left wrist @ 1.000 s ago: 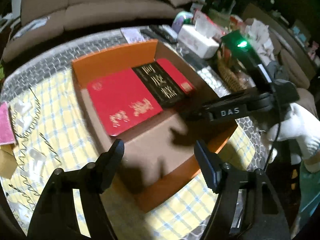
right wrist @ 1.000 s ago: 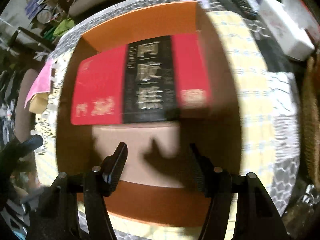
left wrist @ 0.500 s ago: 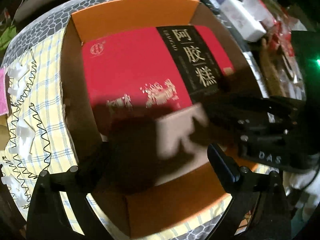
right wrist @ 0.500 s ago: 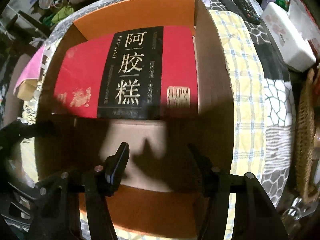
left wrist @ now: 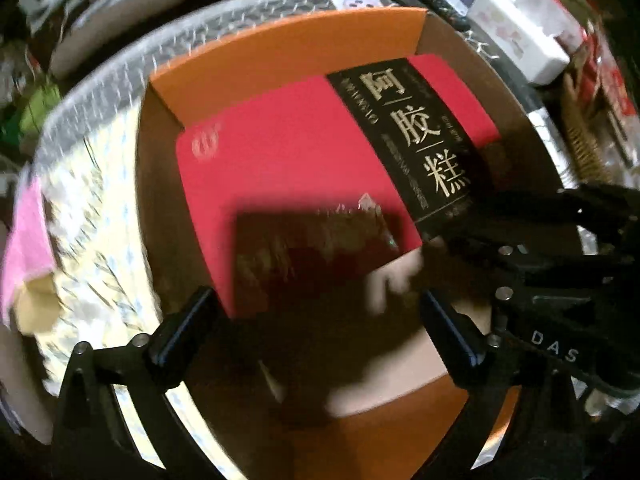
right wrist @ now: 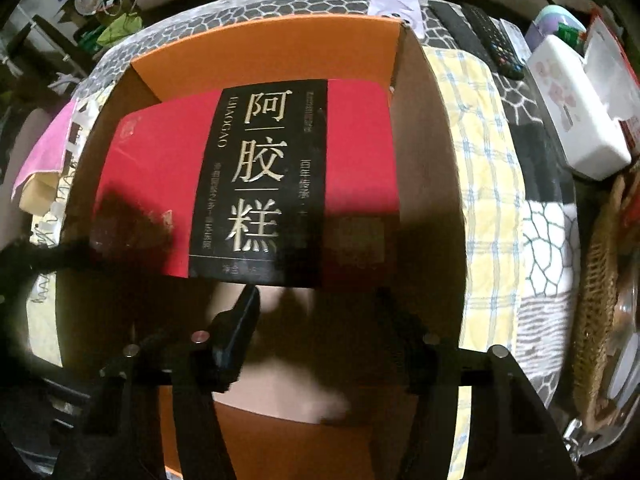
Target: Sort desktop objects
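Observation:
A flat red gift box [left wrist: 288,168] with a black band of gold characters [right wrist: 260,184] lies inside an open orange cardboard box [left wrist: 288,48], against its far wall. My left gripper [left wrist: 316,312] is open and empty, low over the near left part of the red box. My right gripper [right wrist: 316,312] is open and empty, just short of the red box's near edge; it also shows in the left wrist view [left wrist: 560,264] at the right. The orange box shows in the right wrist view [right wrist: 272,52] too.
The orange box sits on a yellow checked cloth [right wrist: 488,184] over a grey patterned table. A white tissue box [right wrist: 576,108] and remote controls [right wrist: 492,44] lie at the right, a wicker basket [right wrist: 596,300] further right. A pink cloth [left wrist: 24,240] lies at the left.
Both grippers have moved down and forward into the orange box, closer to the red box. Both stayed open and empty. The red box has not moved.

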Available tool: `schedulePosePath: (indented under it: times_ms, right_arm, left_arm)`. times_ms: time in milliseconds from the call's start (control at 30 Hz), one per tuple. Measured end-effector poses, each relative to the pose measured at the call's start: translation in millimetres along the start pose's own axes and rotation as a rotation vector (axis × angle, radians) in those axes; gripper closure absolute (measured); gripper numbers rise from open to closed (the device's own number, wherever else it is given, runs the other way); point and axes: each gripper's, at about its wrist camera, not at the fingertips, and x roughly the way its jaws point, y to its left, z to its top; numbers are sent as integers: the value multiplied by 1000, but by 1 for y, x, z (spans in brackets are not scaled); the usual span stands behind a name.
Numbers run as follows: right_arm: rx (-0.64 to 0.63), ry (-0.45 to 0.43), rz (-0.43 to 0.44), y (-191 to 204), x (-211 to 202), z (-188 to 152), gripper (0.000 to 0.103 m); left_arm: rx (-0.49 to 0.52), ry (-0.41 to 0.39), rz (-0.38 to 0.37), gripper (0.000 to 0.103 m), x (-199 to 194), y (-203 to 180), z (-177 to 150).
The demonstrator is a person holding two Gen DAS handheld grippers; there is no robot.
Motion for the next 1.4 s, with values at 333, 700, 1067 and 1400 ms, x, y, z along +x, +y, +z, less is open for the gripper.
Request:
schedulePosePath:
  times_ms: [333, 700, 1067, 1400]
  right_arm:
    - [-1, 15, -7, 2, 10, 17, 52]
    - [-6, 4, -41, 5, 15, 24, 48]
    - [2, -39, -83, 9, 16, 30, 52]
    - [32, -81, -76, 13, -13, 9, 29]
  left_arm:
    - [105, -2, 121, 16, 17, 17, 20]
    - [138, -33, 179, 17, 20, 16, 43]
    - [101, -45, 135, 17, 19, 18, 43]
    - [28, -89, 16, 16, -22, 29, 10]
